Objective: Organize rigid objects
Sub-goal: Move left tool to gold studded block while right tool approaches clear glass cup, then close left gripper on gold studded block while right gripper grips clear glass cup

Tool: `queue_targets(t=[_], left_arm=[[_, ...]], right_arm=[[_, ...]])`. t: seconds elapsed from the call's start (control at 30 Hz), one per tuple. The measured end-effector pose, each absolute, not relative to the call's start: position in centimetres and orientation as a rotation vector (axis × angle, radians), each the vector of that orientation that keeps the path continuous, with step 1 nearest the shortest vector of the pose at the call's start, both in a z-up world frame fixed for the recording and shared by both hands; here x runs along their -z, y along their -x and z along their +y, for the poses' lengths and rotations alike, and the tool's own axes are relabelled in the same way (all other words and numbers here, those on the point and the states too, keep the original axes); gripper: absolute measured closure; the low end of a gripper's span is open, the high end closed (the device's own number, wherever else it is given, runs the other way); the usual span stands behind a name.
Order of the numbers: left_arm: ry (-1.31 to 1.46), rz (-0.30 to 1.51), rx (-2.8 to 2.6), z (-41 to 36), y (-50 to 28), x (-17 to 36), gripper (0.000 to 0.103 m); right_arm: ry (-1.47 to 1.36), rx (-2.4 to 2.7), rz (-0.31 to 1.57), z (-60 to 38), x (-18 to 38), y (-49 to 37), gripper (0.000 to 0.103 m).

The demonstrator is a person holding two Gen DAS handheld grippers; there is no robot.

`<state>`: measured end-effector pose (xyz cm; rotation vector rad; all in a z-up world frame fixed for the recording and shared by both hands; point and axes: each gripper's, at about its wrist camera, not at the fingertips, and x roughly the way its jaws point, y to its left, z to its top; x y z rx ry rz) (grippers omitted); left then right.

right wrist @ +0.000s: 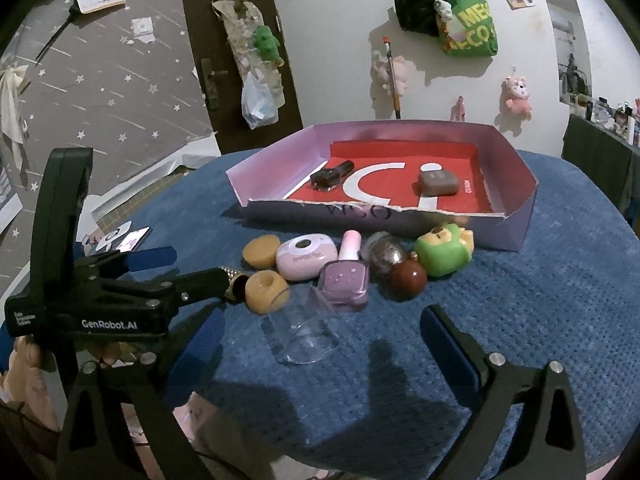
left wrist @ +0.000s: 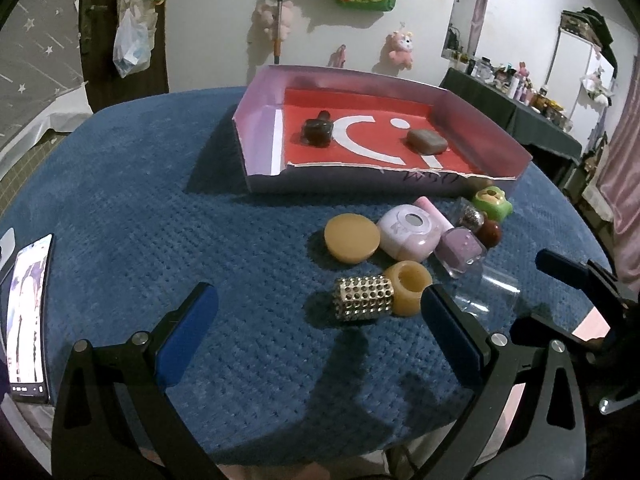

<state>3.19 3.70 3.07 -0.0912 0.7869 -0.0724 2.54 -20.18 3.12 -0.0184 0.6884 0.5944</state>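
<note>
A pink-walled box (left wrist: 262, 128) with a red floor holds a dark bottle (left wrist: 318, 130) and a brown case (left wrist: 427, 141). In front of it on the blue cloth lie a tan disc (left wrist: 352, 238), a pink oval case (left wrist: 410, 232), a lilac polish bottle (left wrist: 460, 248), a red ball (left wrist: 490, 232), a green toy (left wrist: 492, 200), a studded metal cylinder (left wrist: 364, 298) and a tan ring (left wrist: 410, 286). My left gripper (left wrist: 318, 296) is open, just short of the cylinder. My right gripper (right wrist: 320, 324) is open around a clear glass (right wrist: 304, 336) lying on its side.
A phone (left wrist: 28, 320) lies at the table's left edge. The round table's blue cloth (left wrist: 160, 200) is bare on the left half. The left gripper's body (right wrist: 100, 304) sits close beside the right one. A cluttered dark dresser (left wrist: 520, 108) stands at the far right.
</note>
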Motion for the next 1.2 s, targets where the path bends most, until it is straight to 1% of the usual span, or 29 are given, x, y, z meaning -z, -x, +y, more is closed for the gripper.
queue_targets(t=[0.23,0.3,0.4,0.47,0.53,0.63,0.93,0.97,1.1,1.13,1.2], left_arm=[[0.101,0.795,0.099,3.7,-3.1,-2.7,0.0],[0.087,0.793,0.095,3.4,-3.2,-2.6,0.0],[0.07,0.791,0.088,3.1,-3.3,-2.3,0.0],[0.075,0.789,0.084,3.2,-3.4,-2.2,0.002],[0.086,0.79,0.079,3.5,-3.6,-2.0,0.007],[0.103,0.799,0.077,3.9,-3.9,-1.7,0.018],[0.089,0.802,0.085,3.3,-4.3,-1.0,0.023],[0.084,0.802,0.078,3.3,-4.5,-0.9,0.027],[0.078,0.792,0.078,3.2,-4.8,-0.9,0.032],[0.071,0.789,0.081,3.0,-4.8,-1.0,0.038],[0.055,0.785,0.086,2.7,-4.9,-1.0,0.044]], right_arm=[[0.024,-0.603,0.707,-19.7,-2.4,-2.9,0.01],[0.023,-0.608,0.721,-19.6,-2.1,-3.1,0.017],[0.024,-0.617,0.739,-19.3,-1.5,-3.4,0.024],[0.028,-0.621,0.75,-19.2,-1.1,-3.5,0.026],[0.034,-0.625,0.754,-19.0,-0.9,-3.6,0.028],[0.04,-0.632,0.754,-18.8,-0.8,-3.7,0.03],[0.042,-0.646,0.758,-18.4,-0.4,-4.1,0.034],[0.043,-0.647,0.756,-18.3,-0.4,-4.1,0.034],[0.042,-0.656,0.755,-18.0,-0.4,-4.2,0.035],[0.047,-0.657,0.752,-17.9,-0.4,-4.1,0.036],[0.06,-0.655,0.747,-17.6,-0.3,-4.1,0.046]])
